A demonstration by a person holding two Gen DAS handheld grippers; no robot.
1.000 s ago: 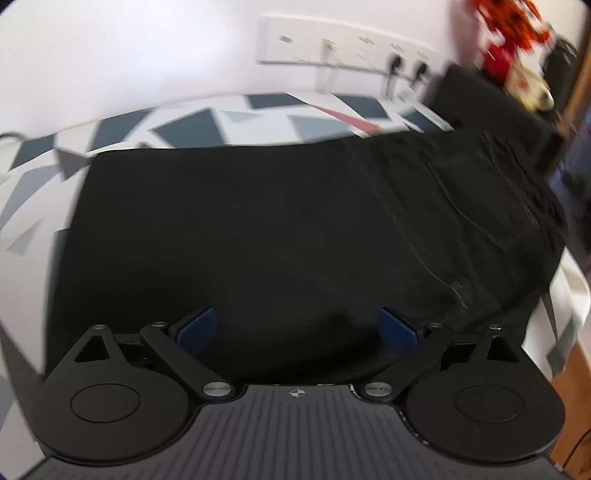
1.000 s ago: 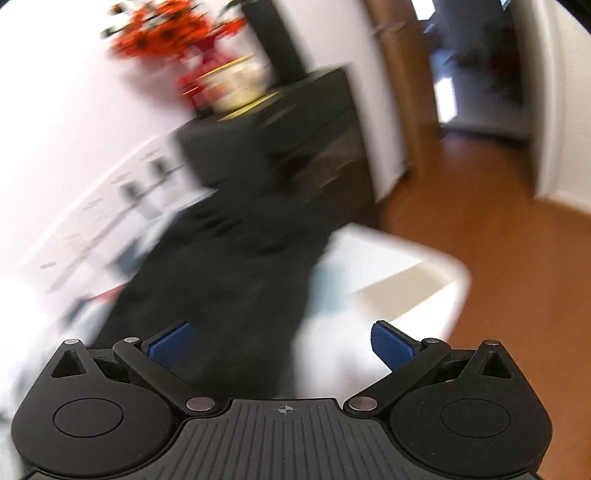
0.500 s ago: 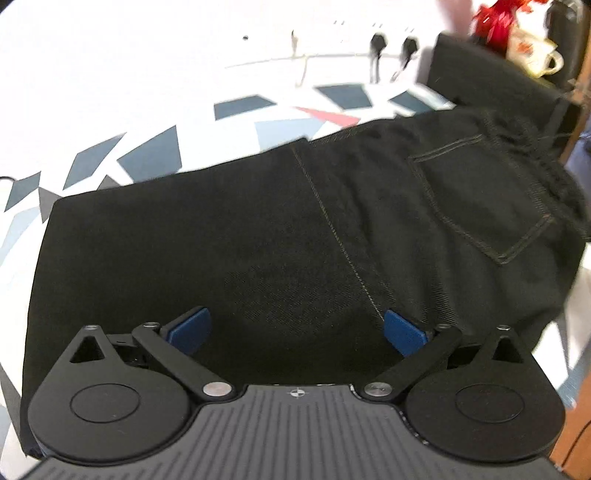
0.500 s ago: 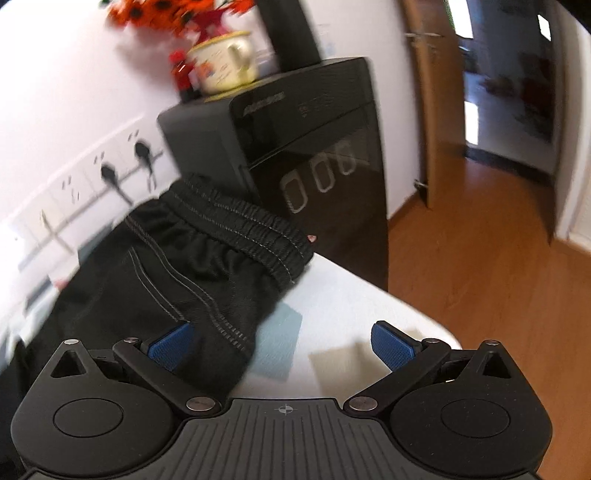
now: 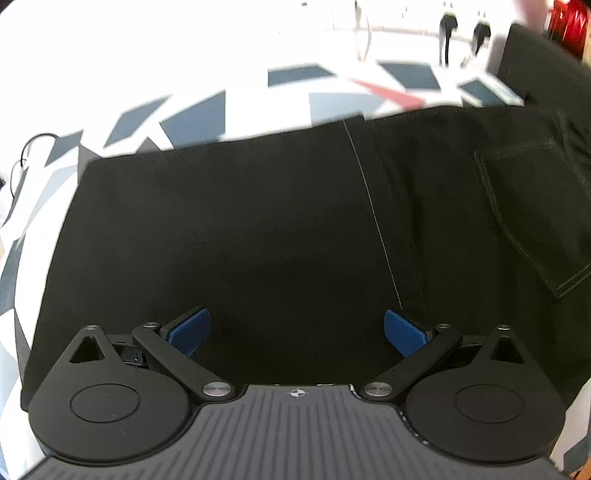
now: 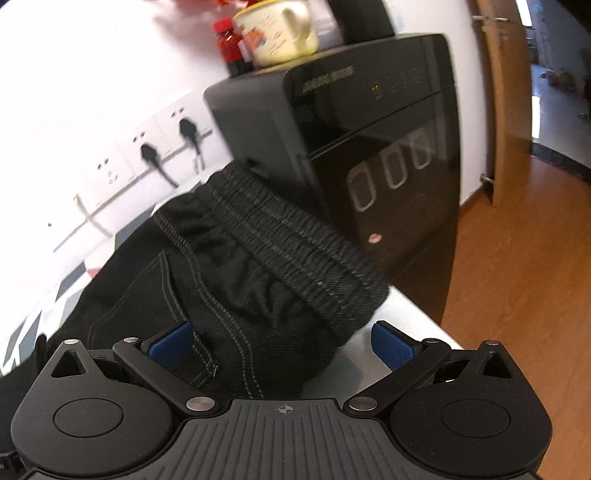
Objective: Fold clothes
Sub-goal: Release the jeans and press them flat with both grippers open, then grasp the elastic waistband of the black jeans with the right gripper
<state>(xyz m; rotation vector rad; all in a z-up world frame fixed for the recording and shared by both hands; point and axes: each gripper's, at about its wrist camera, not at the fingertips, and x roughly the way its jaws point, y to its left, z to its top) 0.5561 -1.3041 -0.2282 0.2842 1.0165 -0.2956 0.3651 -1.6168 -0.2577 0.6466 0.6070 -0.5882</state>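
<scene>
Black denim trousers [image 5: 280,221] lie folded flat on a table with a white, grey-triangle cover [image 5: 192,114]. A back pocket [image 5: 532,214] shows at the right in the left wrist view. My left gripper [image 5: 295,332] hangs open just above the near part of the cloth, nothing between its blue pads [image 5: 188,330]. In the right wrist view the trousers [image 6: 236,280] end in an elastic waistband [image 6: 295,240] near the table's corner. My right gripper [image 6: 284,341] is open, its jaws straddling the waistband's near corner without closing on it.
A tall black appliance [image 6: 351,140] stands right behind the waistband, with a mug [image 6: 277,33] and a red bottle [image 6: 229,48] on top. Wall sockets with black plugs [image 6: 166,147] line the wall. Wooden floor [image 6: 524,277] lies beyond the table edge [image 6: 417,321]. A cable [image 5: 26,158] rests at the table's left.
Both grippers came down closer to the trousers. The right gripper swung from the floor side onto the waistband corner, which now sits between its open jaws.
</scene>
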